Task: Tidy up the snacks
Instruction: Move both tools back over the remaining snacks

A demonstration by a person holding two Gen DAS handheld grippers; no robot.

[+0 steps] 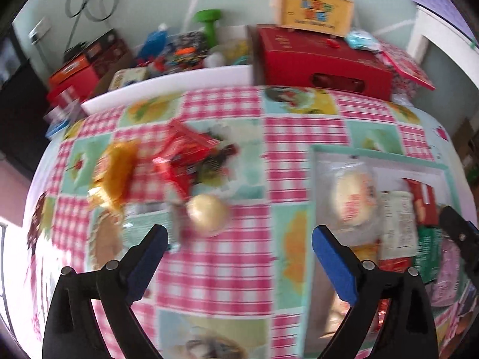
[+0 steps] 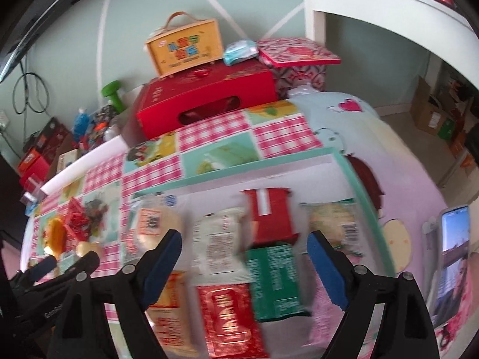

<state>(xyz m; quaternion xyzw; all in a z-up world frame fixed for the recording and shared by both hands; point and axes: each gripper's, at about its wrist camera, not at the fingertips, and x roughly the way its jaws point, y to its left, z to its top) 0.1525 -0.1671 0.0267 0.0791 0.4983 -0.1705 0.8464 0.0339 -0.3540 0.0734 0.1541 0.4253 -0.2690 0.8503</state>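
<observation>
My left gripper [image 1: 239, 239] is open and empty above the checked tablecloth. Just ahead of it lies a round golden snack [image 1: 207, 214], with a pile of red packets [image 1: 185, 157] and a yellow packet [image 1: 116, 170] beyond. My right gripper [image 2: 244, 245] is open and empty over a shallow teal-rimmed tray [image 2: 239, 170]. The tray holds several snacks: a white packet [image 2: 220, 236], a red packet [image 2: 271, 214], a green packet [image 2: 277, 281], a red-gold packet [image 2: 230, 317] and a round cake in clear wrap [image 2: 152, 224]. The tray also shows in the left wrist view [image 1: 374, 152].
A big red box [image 2: 209, 101] with a yellow carry case [image 2: 187, 49] on top stands at the table's back edge. A white bin [image 1: 167, 86] of mixed items sits at back left. A phone [image 2: 455, 239] lies right of the tray.
</observation>
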